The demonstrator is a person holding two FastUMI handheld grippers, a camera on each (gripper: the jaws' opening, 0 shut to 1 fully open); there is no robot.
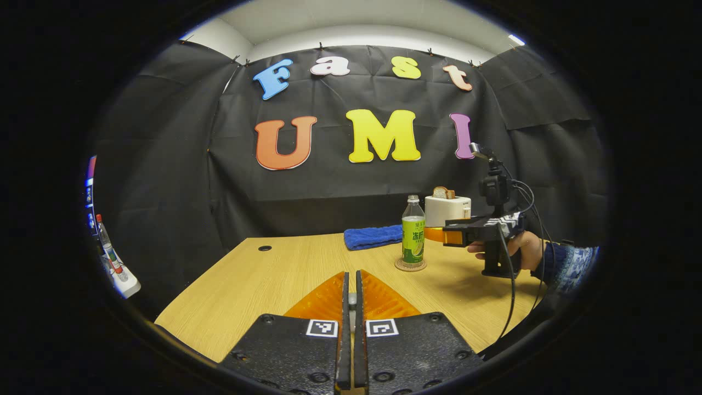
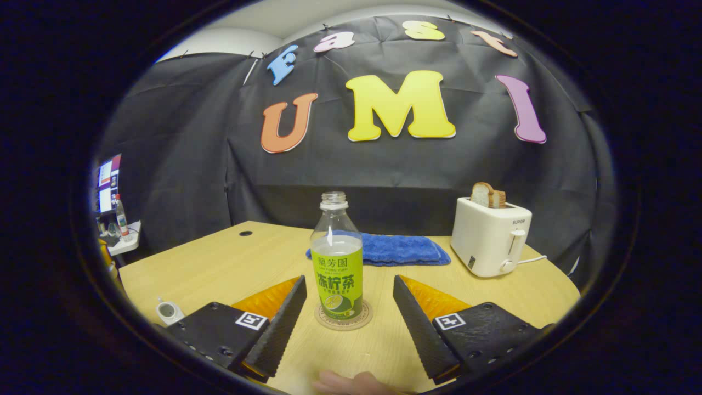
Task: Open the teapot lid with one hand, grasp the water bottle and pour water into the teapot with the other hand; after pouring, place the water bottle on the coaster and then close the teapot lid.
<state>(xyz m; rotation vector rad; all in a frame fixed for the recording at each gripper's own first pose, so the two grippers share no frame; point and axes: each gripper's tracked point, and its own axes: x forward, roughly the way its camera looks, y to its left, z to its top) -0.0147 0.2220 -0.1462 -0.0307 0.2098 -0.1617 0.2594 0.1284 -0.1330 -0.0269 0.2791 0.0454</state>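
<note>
1. Now the left gripper (image 1: 351, 299): jaws pressed together, nothing pinched, hovering over the table (image 1: 263, 274).
2. Right gripper (image 2: 348, 307): jaws spread wide, bottle (image 2: 337, 269) upright on its coaster (image 2: 344, 322) between them, untouched.
3. Beyond the right jaw, a toaster (image 2: 491, 236); behind the bottle, a towel (image 2: 400, 249).

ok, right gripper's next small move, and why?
Probably back the right gripper straight off: its fingers are open on either side of the bottle, not touching it, and the bottle stands upright on the coaster.
</note>
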